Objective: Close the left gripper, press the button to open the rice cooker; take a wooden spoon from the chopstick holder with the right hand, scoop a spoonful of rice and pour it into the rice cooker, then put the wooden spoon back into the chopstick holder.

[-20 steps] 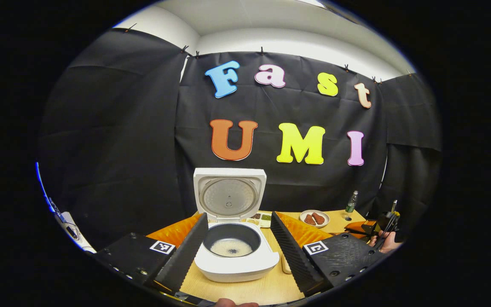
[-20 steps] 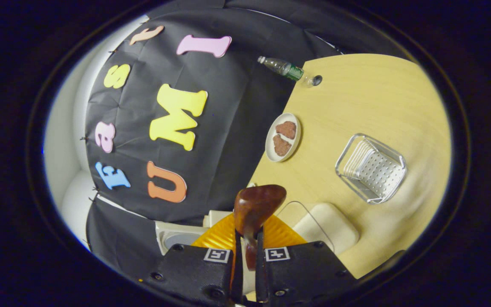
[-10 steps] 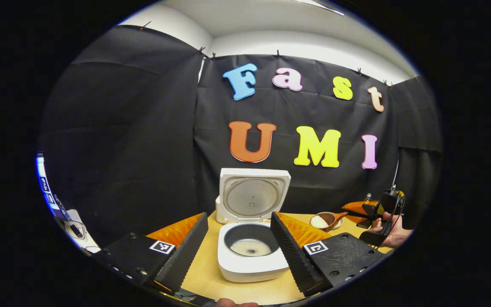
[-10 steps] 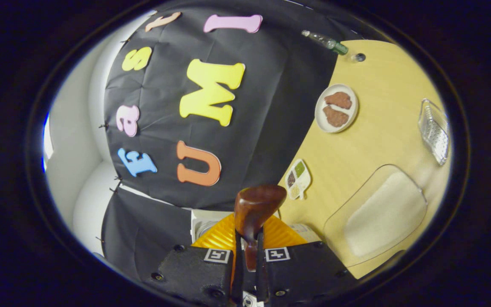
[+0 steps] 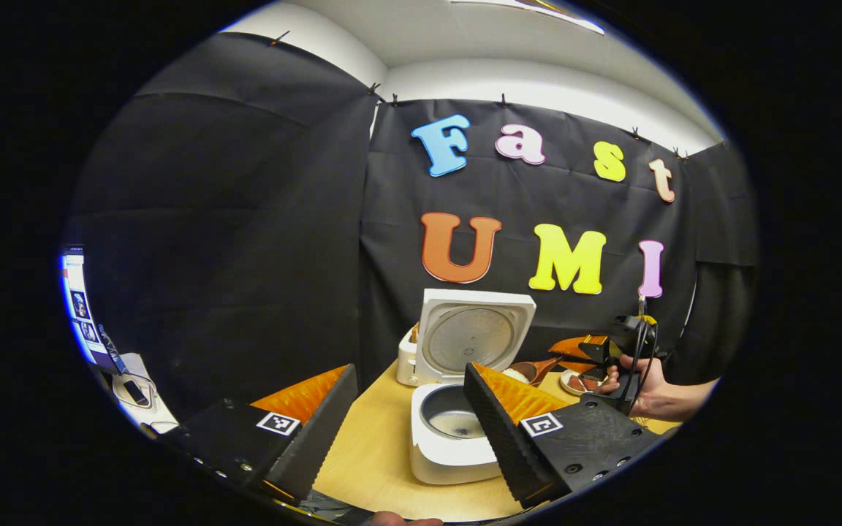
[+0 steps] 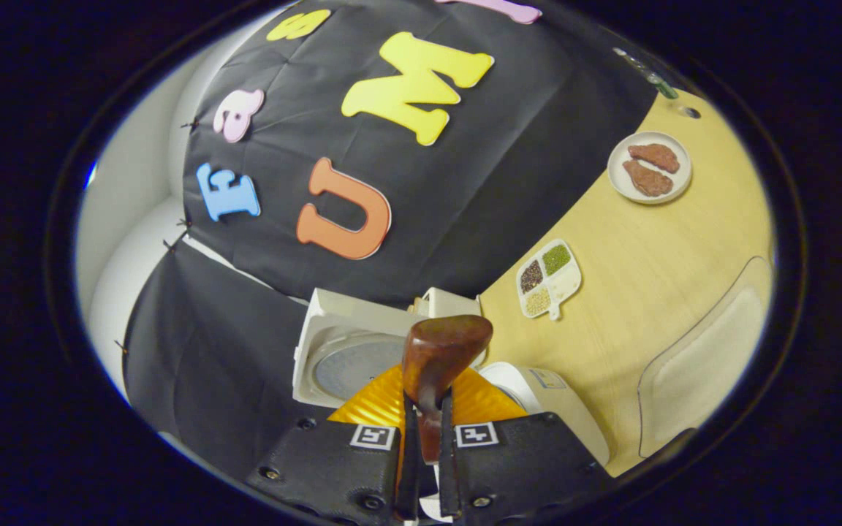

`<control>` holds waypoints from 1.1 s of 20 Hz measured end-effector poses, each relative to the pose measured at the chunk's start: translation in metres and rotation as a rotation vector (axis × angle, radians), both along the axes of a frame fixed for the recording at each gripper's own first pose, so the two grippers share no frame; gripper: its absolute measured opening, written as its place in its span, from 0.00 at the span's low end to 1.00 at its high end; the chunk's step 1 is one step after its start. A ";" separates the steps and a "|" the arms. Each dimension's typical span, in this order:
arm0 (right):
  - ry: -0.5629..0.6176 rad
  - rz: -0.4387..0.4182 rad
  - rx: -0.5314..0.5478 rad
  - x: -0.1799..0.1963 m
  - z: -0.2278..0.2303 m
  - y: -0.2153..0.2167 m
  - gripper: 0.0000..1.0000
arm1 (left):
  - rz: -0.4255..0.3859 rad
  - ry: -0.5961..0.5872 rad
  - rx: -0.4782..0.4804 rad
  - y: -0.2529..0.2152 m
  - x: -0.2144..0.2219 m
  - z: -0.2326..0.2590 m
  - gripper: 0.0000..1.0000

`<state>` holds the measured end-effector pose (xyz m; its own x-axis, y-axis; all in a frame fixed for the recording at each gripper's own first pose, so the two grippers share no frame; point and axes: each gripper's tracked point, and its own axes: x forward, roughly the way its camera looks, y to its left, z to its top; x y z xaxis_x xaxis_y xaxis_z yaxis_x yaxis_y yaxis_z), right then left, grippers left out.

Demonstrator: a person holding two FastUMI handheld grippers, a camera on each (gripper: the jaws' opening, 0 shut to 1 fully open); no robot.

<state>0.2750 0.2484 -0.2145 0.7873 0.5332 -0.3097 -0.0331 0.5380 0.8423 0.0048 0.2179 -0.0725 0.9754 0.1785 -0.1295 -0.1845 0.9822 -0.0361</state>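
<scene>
The spoon (image 6: 441,352) is being held by its handle between the fingers of the right gripper (image 6: 425,438), which are pressed narrowly together on it; in the right gripper view its brown bowl is being shown from the back, so the contents cannot be told there. In the left gripper view the spoon (image 5: 531,370) is being carried level with white rice in its bowl, just to the right of the cooker's lid and slightly above the pot's rim, by that gripper (image 5: 588,352) and a hand (image 5: 646,387).

The cooker (image 5: 450,438) is being left on the table (image 5: 370,467) with its lid (image 5: 473,337) raised upright; a thin layer of rice is being shown in the dark inner pot (image 5: 456,418). In the right gripper view the open lid (image 6: 348,358) is lying just behind the spoon's bowl, and the white body (image 6: 552,409) is partly hidden by the fingers.

The left gripper (image 5: 410,416) is being held with its fingers wide apart and nothing between them, short of the cooker.

Farther along the table (image 6: 640,292), a divided dish (image 6: 549,277) of grains, a plate (image 6: 649,169) with two brown pieces and a clear tray (image 6: 699,365) of rice are being shown well apart.
</scene>
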 end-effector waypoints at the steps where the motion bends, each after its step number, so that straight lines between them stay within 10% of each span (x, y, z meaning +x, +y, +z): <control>1: -0.006 0.010 -0.043 0.002 -0.004 0.007 0.17 | 0.011 0.001 -0.006 0.007 -0.002 -0.001 0.94; 22: -0.372 0.218 -0.737 0.006 0.023 0.068 0.17 | 0.088 0.014 -0.060 0.035 -0.016 -0.029 0.94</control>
<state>0.2814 0.3163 -0.1915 0.8099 0.4483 -0.3783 -0.4045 0.8939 0.1934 -0.0107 0.2525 -0.1011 0.9542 0.2553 -0.1559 -0.2713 0.9581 -0.0914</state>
